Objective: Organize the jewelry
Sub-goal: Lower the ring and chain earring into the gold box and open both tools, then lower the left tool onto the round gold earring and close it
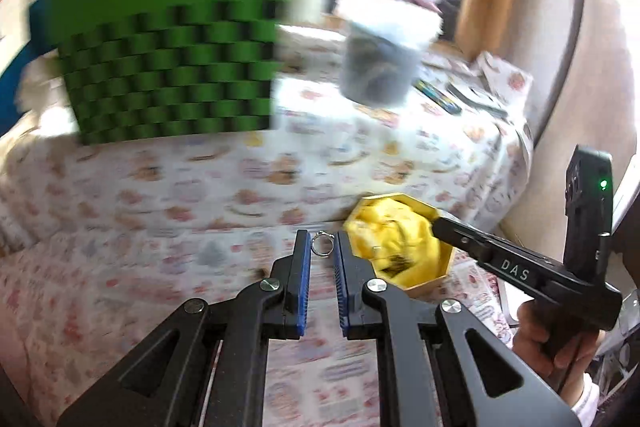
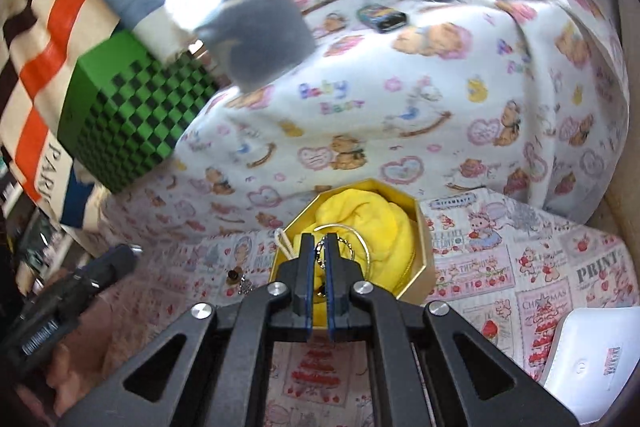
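A gold hexagonal box (image 2: 423,227) lined with yellow cloth (image 2: 360,215) sits on the printed tablecloth; it also shows in the left wrist view (image 1: 432,279). My right gripper (image 2: 319,247) is over the box, shut on a small silver ring (image 2: 320,249). A large hoop (image 2: 352,231) lies on the cloth in the box. My left gripper (image 1: 323,247) is open, its tips on either side of a small silver ring (image 1: 321,245) lying on the table left of the box. The right gripper's tips (image 1: 440,223) reach into the box.
A green checkered box (image 1: 168,67) stands at the back left, also in the right wrist view (image 2: 128,115). A grey container (image 1: 380,67) stands behind. A small dark trinket (image 2: 236,277) lies left of the gold box. A white object (image 2: 592,359) lies at the right.
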### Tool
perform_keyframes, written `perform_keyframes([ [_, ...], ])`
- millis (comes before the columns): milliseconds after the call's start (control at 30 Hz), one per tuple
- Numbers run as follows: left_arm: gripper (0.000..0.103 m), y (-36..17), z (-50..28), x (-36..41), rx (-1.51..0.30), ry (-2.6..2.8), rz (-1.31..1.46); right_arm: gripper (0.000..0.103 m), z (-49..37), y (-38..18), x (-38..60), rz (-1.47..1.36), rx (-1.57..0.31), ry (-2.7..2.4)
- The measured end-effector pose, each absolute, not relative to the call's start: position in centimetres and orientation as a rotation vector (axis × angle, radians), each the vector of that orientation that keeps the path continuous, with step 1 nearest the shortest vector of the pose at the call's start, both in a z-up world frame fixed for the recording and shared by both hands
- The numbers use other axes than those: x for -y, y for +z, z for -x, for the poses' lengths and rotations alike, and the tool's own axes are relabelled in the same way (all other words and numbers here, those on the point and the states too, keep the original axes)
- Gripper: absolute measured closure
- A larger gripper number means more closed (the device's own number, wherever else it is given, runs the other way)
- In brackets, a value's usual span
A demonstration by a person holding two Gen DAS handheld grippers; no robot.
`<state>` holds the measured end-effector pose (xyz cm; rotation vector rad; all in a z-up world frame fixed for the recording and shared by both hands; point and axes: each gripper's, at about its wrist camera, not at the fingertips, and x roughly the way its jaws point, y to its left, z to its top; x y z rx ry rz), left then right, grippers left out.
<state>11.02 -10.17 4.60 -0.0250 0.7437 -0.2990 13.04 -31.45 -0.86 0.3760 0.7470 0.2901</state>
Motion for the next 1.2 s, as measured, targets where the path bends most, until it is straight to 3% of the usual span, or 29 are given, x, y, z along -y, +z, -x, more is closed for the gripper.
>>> perform_keyframes([
  [367,0.092,0.1,-15.3,15.6,-0.875,-0.396,0.04,0.099,-14.7,-3.0,32.6,-0.429,-0.802,0.284],
  [933,0.09,0.3,-16.1,16.1,-0.809,-0.446,0.03,0.098,-13.8,-2.1,33.7,-0.458,-0.757,0.276],
  [1133,0.069,1.5,-13.4,14.6,-0.749,-0.427,-0.055,0.098,-13.2,-1.6,33.0,-0.438,-0.742,0.28],
  [1200,0.053,2.3,-12.0,13.8,-0.692,-0.365,-0.086,0.098,-13.1,-1.3,32.4,-0.415,-0.735,0.275],
])
